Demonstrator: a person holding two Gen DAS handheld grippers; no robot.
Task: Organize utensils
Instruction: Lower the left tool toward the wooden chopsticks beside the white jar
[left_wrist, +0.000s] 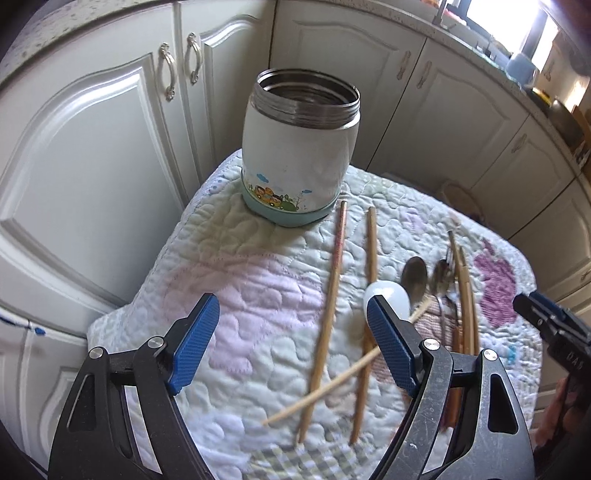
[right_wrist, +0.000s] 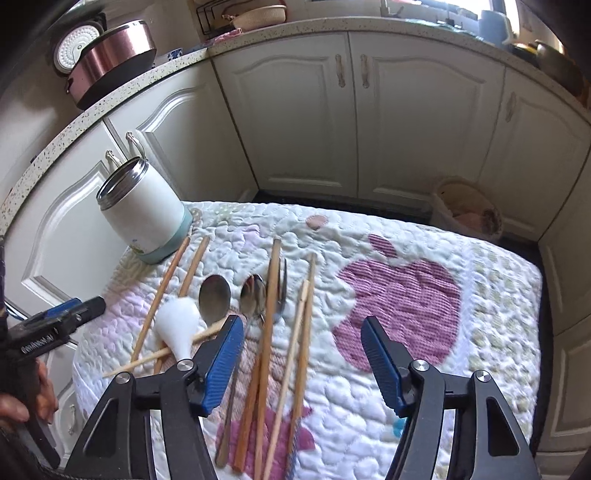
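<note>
Several bamboo chopsticks (right_wrist: 271, 317), two steel spoons (right_wrist: 215, 299) and a white ceramic spoon (right_wrist: 177, 325) lie crossed mid-quilt (right_wrist: 480, 332), the white steel-rimmed jar (left_wrist: 299, 147) at its far left corner. Both the left gripper (left_wrist: 288, 343) and the right gripper (right_wrist: 303, 362) are spread, holding nothing; grabbing one stick could drag its neighbours off the quilt edge.

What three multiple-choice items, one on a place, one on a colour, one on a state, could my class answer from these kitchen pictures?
1. Where does the white jar stand?
A. on the quilted cloth
B. on the counter
C. inside a cupboard

2. What colour is the apple patch?
A. green
B. purple
C. yellow

3. How is the jar?
A. lidded
B. tipped over
C. upright, without a lid

Answers: 1 A, its base rests on the cloth's corner; 2 B, the patch is purple; 3 C, its steel mouth gapes upward.
</note>
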